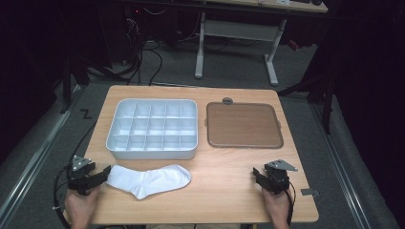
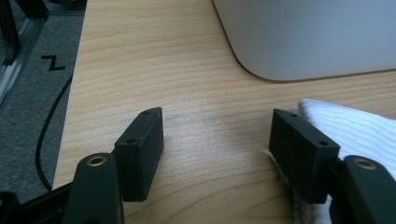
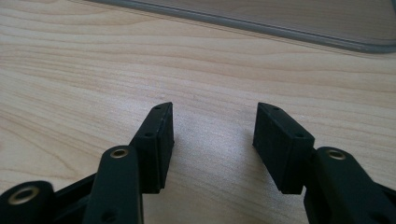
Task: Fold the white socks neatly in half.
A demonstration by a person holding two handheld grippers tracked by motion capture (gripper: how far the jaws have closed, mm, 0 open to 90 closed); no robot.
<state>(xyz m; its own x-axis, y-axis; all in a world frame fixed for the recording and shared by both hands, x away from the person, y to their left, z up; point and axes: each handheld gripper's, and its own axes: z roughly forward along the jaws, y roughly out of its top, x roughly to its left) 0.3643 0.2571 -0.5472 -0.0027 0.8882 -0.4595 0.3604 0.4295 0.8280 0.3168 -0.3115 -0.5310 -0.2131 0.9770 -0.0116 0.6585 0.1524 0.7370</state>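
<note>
- Sock (image 1: 149,181) lies flat on the table's (image 1: 229,191) near edge, cuff end touching my left gripper (image 1: 98,180); its jaws stand wide, holding nothing, one pad (image 2: 303,144) against the cuff.
- Risk, as I judge it: closing here pinches one layer of cuff, or only drags the sock.
- White divided organizer tray (image 1: 153,128) sits just behind the sock; lifting too low could snag its rim.
- Brown lid-like tray (image 1: 243,125) lies to its right, clear of the sock.
- Right gripper (image 1: 261,179) rests wide open, empty, well apart from the sock.
</note>
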